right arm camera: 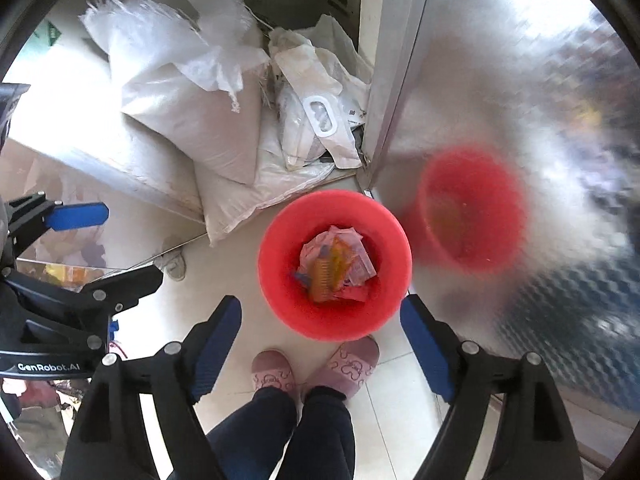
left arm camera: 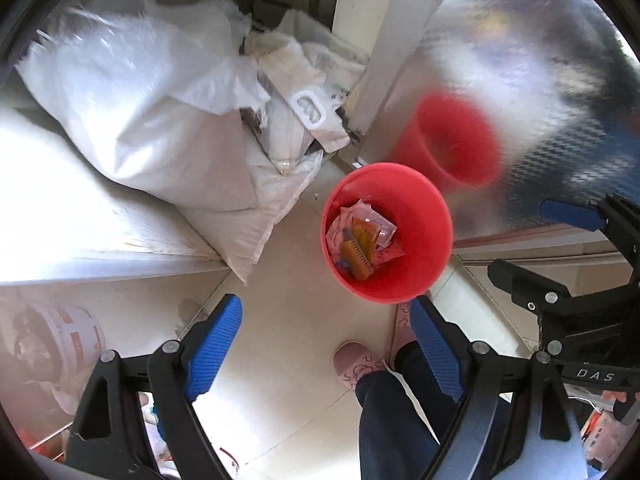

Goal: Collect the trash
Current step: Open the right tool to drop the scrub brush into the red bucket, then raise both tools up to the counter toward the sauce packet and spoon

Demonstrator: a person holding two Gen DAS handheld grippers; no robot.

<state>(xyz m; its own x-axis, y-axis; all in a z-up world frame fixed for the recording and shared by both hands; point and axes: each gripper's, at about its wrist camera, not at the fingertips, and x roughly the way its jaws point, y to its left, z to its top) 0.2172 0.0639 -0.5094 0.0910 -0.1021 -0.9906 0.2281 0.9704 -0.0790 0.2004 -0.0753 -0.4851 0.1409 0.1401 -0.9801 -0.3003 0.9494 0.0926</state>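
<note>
Both grippers are hanging over the red bin (right arm camera: 280, 312), pointing down at the floor (right arm camera: 224, 264). Left gripper (left arm camera: 326, 350) jaws are standing wide apart, nothing between the blue pads. Right gripper (right arm camera: 320, 346) is the same: spread, empty.

The bin is sitting on the floor just beside the metal cabinet (right arm camera: 520, 80) corner, person's slippers (right arm camera: 312, 366) touching or nearly touching its near rim. Trash wrappers (right arm camera: 336, 268) are lying heaped at the bin bottom, pink and orange, no clear long axis.

Key relation: in the right wrist view the bin mouth is sitting dead ahead, between the finger lines and just beyond the tips. In the left wrist view it is lying ahead but offset toward the right finger. So I'm judging the right gripper better lined up over the opening; the left would need to shift sideways.

White sacks (right arm camera: 180, 92) are piled against the cabinet corner, beyond the bin. Can't tell from here whether any loose trash is remaining outside it.
</note>
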